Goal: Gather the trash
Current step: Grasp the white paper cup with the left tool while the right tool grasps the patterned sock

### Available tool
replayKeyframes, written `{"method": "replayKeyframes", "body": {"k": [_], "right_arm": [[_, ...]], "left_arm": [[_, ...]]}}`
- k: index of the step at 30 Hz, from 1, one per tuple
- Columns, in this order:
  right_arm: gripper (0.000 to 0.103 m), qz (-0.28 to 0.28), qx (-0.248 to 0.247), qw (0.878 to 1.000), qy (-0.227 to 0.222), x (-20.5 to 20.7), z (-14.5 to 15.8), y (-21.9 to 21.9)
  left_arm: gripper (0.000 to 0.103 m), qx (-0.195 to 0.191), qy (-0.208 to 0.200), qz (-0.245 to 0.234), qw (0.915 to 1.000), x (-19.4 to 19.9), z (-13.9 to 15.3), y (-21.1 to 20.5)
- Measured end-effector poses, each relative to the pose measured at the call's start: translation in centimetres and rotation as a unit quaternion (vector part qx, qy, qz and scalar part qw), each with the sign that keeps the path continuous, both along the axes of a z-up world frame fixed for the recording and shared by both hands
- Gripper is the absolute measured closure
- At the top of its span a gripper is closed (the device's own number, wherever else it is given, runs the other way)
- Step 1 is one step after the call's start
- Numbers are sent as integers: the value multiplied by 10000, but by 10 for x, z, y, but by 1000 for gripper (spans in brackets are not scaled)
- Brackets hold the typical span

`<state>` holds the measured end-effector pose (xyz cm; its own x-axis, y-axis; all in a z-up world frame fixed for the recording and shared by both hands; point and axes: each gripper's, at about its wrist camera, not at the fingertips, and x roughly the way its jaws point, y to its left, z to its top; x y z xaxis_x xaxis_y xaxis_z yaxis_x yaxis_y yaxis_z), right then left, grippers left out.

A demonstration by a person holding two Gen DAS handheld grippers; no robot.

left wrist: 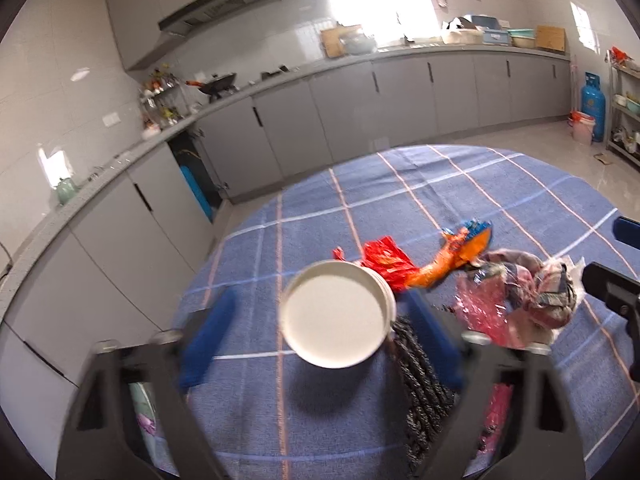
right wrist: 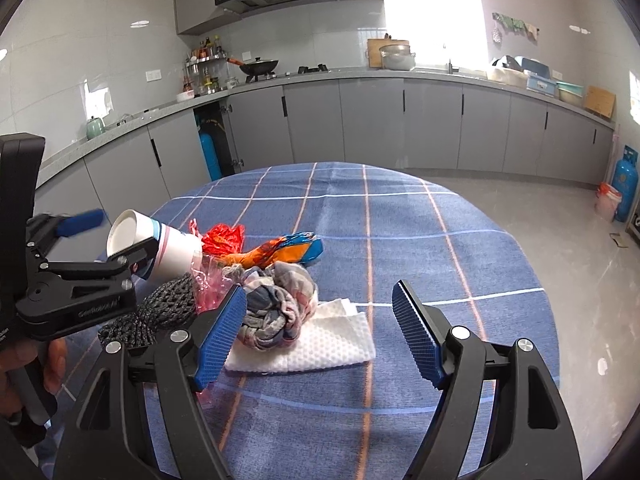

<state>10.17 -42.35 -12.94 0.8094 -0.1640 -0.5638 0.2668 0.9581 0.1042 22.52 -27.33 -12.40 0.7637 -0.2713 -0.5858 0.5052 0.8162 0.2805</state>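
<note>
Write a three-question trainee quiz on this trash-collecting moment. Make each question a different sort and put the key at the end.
1. True or false: the left hand-held gripper is shut on the paper cup.
2. Multiple choice: what lies under the bundled cloth on the table?
A. a white paper towel
B. a metal lid
C. a green sponge
3. Fill in: the right hand-held gripper is ____ and holds nothing.

Key
1. False. The cup sits between the open fingers, with gaps showing on both sides in the left wrist view.
2. A
3. open
</note>
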Motion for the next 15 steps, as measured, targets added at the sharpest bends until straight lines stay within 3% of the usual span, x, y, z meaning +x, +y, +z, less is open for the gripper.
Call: {"method": "replayKeyframes", "body": {"k": [2, 12, 14, 15], "right_arm": [[28, 54, 0, 10000, 18, 2, 0, 3], [29, 362, 39, 9983, 458, 27, -9, 13], [39, 448, 149, 9974, 545, 32, -12, 14], [57, 516, 249, 9965, 609, 35, -13, 13]], "left_arm": [[46, -42, 159, -73, 9998, 2, -2, 0], [47, -83, -163, -41, 9998, -4, 10, 13], [47, -131, -207, -10, 9997, -5, 15, 18], [47, -150, -236, 7, 9996, -6, 18, 21]]}}
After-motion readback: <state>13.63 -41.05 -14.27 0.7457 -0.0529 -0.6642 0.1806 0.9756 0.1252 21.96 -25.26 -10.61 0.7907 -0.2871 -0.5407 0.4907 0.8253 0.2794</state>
